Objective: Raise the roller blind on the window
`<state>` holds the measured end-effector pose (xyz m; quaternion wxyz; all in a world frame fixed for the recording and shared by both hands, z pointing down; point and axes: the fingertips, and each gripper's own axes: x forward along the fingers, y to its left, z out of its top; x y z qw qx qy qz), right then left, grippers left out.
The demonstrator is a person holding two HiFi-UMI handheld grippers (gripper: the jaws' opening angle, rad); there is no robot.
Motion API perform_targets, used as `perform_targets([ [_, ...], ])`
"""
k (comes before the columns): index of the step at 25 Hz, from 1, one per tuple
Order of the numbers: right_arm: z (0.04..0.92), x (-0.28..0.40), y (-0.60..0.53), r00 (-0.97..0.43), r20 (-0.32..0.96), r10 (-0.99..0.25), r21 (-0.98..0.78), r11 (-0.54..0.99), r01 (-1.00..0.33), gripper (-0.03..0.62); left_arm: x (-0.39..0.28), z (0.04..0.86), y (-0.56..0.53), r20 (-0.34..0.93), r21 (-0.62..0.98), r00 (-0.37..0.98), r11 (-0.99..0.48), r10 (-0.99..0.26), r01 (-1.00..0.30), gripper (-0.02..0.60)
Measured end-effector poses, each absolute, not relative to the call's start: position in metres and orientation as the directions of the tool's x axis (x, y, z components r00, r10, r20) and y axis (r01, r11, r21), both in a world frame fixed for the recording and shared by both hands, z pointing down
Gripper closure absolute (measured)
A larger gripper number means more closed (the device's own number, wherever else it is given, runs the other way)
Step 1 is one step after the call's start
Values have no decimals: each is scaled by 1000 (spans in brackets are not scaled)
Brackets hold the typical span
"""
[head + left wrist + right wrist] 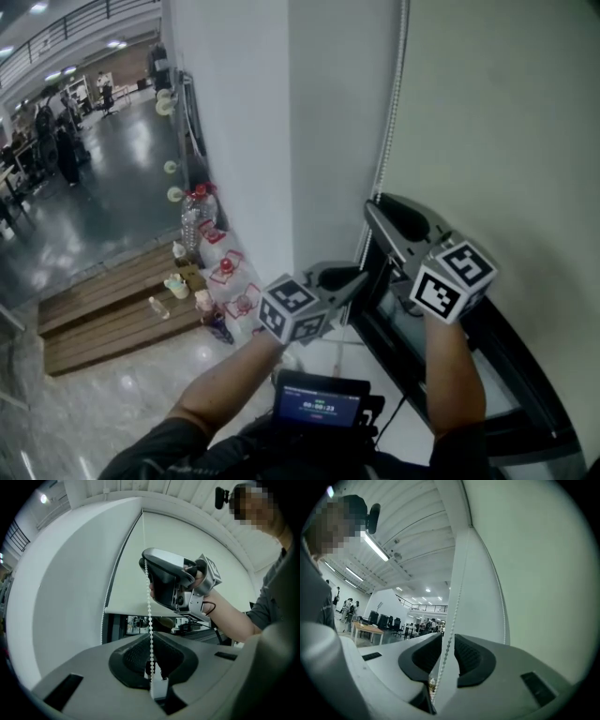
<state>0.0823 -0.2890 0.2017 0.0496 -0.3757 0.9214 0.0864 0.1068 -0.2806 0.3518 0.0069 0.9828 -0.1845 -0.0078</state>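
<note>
The pale roller blind (506, 122) covers the window at right, and its white bead chain (389, 122) hangs down beside the frame. My left gripper (356, 278) is the lower one. In the left gripper view it (151, 641) is shut on the bead chain (149, 616), with a white connector (159, 688) just below the jaws. My right gripper (380, 211) is higher on the same strand. In the right gripper view it (448, 639) stands open, with the bead chain (452, 620) running loose through the gap. A second strand (504, 616) hangs along the blind's edge.
The white wall column (253, 141) stands left of the window, and the black window frame (487, 328) lies below the blind's bottom rail (140, 611). A wooden platform (103, 319) with bottles (197, 220) sits on the floor at left. A small screen (319, 403) hangs at my chest.
</note>
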Motion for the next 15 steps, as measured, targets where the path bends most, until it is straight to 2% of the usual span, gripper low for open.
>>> perform_targets([
  [2,205,84,-292,-709,-147,-690,110,701,-705,522,106,353,-280,-6,18,931,-931,-365,-365,566],
  [3,207,85,-293,-709,-149,-690,99,703,-705,556,106,354,-280,-8,19,931,-931,-365,-364,566],
  [6,212,87,-297,-712,-171,-681,60,714,-697,579,104,358,-283,-12,17,932,-932,-361,-361,566],
  [15,213,86,-290,-708,-163,-687,64,708,-703,589,106,354,-275,-26,19,936,-936,-351,-351,566],
])
